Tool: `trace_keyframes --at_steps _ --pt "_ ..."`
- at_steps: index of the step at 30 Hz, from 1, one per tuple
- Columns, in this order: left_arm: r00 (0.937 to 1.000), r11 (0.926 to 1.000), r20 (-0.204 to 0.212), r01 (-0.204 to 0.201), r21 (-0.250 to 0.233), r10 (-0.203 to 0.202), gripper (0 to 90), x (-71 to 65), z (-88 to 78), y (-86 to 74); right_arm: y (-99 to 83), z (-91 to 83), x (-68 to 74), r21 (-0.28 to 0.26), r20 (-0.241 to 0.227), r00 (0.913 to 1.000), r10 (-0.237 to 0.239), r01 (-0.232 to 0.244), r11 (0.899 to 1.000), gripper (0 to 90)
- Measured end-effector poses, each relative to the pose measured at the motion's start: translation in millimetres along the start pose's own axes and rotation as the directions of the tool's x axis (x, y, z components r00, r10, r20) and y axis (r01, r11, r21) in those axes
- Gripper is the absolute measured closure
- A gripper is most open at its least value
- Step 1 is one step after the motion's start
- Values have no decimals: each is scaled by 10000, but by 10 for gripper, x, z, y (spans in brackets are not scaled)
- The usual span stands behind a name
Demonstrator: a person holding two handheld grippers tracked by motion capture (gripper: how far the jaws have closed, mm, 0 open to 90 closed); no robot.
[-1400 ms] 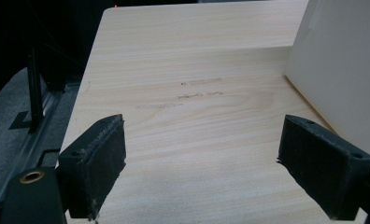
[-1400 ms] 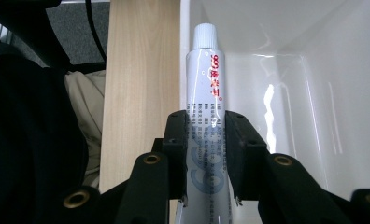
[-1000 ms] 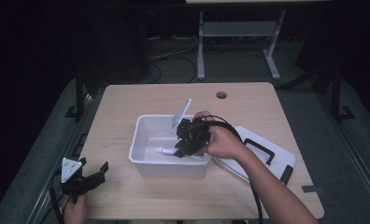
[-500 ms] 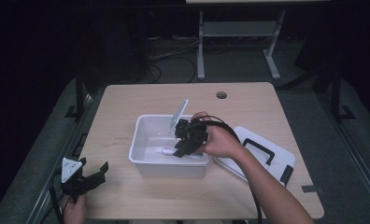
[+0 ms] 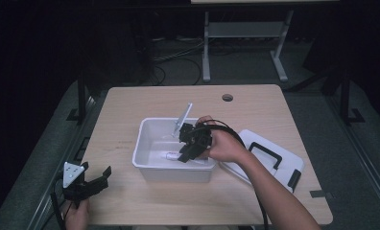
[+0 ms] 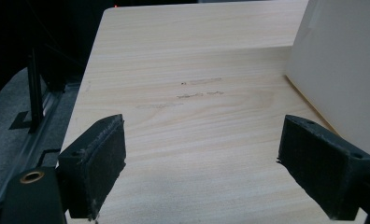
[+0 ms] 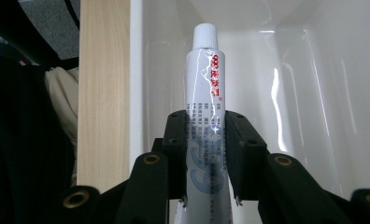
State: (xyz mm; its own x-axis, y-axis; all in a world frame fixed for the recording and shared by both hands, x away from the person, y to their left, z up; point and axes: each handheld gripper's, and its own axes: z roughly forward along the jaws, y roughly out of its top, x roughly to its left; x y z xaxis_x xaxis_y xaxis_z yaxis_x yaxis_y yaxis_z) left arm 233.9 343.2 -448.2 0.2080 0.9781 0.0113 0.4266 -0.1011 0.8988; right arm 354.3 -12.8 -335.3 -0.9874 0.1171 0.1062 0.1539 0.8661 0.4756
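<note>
Spreading across the middle of a dark room, a pale wooden table [image 5: 145,103] carries a round cable hole [image 5: 227,97] toward twelve o'clock, with a grey metal stand [image 5: 245,33] on the floor beyond. A white plastic bin [image 5: 147,165] sits at the centre, its flat lid [image 5: 279,165] (black handle on top) lying at four o'clock. The right gripper [image 5: 187,149] reaches down into the bin, clamped on a white tube [image 7: 204,93] with a ribbed white cap, red characters and fine grey print. The left gripper [image 5: 94,179] rests at eight o'clock near the table's edge, its jaws spread wide with nothing between them.
</note>
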Motion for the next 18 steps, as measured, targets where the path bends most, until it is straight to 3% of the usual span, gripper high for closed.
trace_keyframes --at_steps 18 --pt "10000 10000 0 -4 19 4 140 -6 1 0 -105 143 -54 65 -185 9991 384 -383 9992 710"
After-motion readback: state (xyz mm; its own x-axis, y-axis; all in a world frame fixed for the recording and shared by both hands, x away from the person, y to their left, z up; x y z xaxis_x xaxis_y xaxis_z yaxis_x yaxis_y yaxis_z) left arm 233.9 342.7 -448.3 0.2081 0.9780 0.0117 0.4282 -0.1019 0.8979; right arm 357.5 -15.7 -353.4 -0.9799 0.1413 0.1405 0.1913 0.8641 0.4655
